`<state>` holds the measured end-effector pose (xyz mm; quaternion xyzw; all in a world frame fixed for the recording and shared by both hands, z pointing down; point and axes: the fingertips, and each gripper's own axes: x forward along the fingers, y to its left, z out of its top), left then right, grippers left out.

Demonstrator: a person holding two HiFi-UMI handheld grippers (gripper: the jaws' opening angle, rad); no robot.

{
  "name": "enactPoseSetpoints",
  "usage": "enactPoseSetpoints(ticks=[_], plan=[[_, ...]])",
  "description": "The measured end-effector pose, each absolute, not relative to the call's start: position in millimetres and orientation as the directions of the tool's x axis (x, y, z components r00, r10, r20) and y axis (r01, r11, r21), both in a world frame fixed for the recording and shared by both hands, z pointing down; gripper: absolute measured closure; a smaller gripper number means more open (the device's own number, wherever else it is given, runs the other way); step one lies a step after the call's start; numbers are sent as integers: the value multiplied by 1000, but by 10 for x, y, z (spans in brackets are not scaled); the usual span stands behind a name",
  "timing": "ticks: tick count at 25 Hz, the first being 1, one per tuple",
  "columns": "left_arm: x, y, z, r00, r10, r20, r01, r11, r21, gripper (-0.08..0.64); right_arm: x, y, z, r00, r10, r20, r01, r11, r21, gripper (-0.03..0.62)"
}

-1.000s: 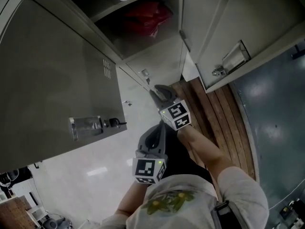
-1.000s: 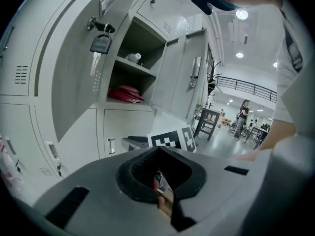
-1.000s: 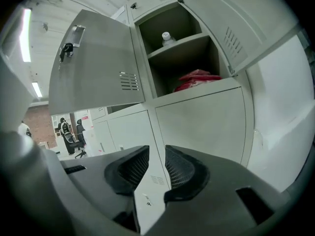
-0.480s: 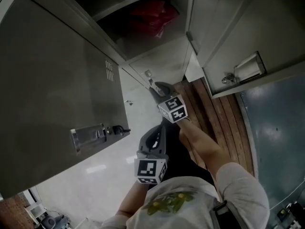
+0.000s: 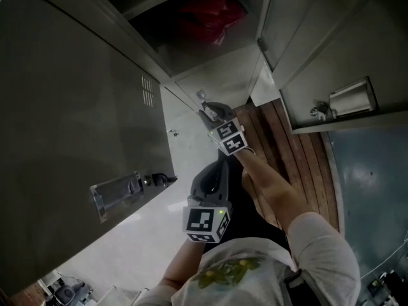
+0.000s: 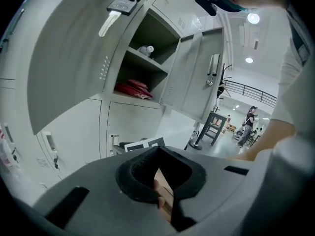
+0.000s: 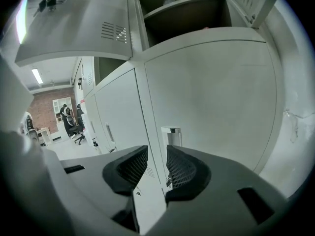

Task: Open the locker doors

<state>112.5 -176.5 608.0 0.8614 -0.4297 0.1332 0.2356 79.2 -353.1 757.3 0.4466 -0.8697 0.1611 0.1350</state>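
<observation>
Head view looks down on our right forearm (image 5: 274,190), stretched forward and bare from the sleeve, with the right gripper (image 5: 208,109) held out at the lockers. Its tongs are spread a little, and in the right gripper view the latch (image 7: 171,134) of the closed lower door (image 7: 216,97) shows in the gap just beyond the tips; we cannot tell whether they touch it. Our left hand stays close to the body, and the left gripper (image 5: 215,171) points forward below the right one. Its tongs are pressed together at the tips, pinching nothing.

Above the closed door, an upper compartment (image 5: 191,50) stands open. A grey door (image 5: 76,94) is swung out at its left, with keys (image 6: 120,4) hanging from the lock, and a second door (image 5: 331,50) is swung out at its right. Inside, a shelf splits the space: a white-capped bottle (image 6: 146,49) stands on the shelf, and a red bundle (image 5: 207,14) lies on the compartment floor beneath it.
</observation>
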Motion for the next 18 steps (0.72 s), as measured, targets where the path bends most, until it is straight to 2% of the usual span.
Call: enactPoseSetpoints(ticks=[18], plan=[[1145, -2114, 6458, 568, -681, 462, -823, -456, 339, 531, 666, -3879, 7865, -563, -706, 430, -814, 563, -141, 473]])
